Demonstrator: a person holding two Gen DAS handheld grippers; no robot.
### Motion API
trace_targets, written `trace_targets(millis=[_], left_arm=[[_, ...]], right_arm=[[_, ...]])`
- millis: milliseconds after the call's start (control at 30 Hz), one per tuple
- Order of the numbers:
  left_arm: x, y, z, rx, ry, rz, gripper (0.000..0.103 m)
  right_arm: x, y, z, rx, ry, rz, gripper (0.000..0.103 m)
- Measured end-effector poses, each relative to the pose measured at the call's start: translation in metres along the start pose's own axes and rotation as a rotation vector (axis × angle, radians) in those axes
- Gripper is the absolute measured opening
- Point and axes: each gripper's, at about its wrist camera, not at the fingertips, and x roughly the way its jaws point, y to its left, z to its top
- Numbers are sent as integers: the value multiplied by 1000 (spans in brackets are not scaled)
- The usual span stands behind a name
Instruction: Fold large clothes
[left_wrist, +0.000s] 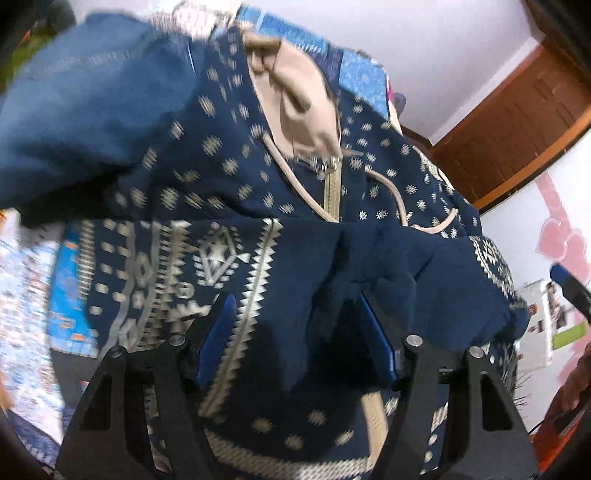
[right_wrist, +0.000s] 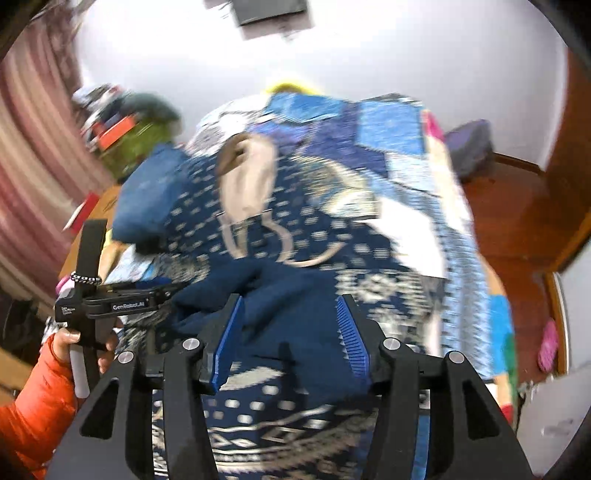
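My big hoodie (left_wrist: 229, 192) lies on the bed (right_wrist: 391, 122), zipper up, partly folded.

Jeans (left_wrist: 92, 96) crowd the bed's far left corner; the right side has open room. A plain blue flap sits between my left gripper (left_wrist: 295, 332), which is wide and pinches nothing. My right gripper (right_wrist: 291, 343) is half open, holding nothing. I think the loose flap could flop back open.
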Motion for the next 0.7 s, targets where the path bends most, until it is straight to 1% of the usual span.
trace_targets(millis=[133, 167, 333, 400, 433, 467, 500, 533, 567, 600, 633, 667, 700], left_arm=[[20, -4, 3, -39, 56, -91, 66], [23, -6, 3, -44, 65, -102, 66], [33, -17, 3, -19, 65, -90, 66], [35, -22, 3, -13, 68, -98, 65], [36, -25, 3, -7, 69, -115, 61], [40, -29, 4, -3, 75, -131, 52], [42, -32, 3, -1, 83, -153, 44], [44, -34, 3, -6, 90, -181, 43], [45, -33, 4, -15, 93, -195, 39], [47, -33, 4, -24, 99, -214, 33], [47, -32, 4, -40, 104, -238, 32], [48, -32, 5, -45, 102, -245, 28], [46, -32, 5, -45, 96, -252, 21]], right_arm=[[-5, -29, -11, 64, -13, -74, 48], [-7, -34, -14, 75, -10, -86, 48], [9, -65, -34, 188, 61, -75, 48], [11, -70, -40, 216, 71, -79, 48], [11, -72, -43, 225, 71, -77, 48], [11, -75, -46, 236, 71, -73, 48], [11, -77, -48, 247, 73, -70, 48], [12, -78, -50, 255, 76, -69, 48], [14, -78, -51, 260, 82, -72, 48], [16, -79, -54, 267, 88, -74, 48], [18, -80, -56, 276, 93, -74, 48], [20, -81, -60, 287, 95, -70, 48], [21, -82, -63, 300, 96, -66, 48]])
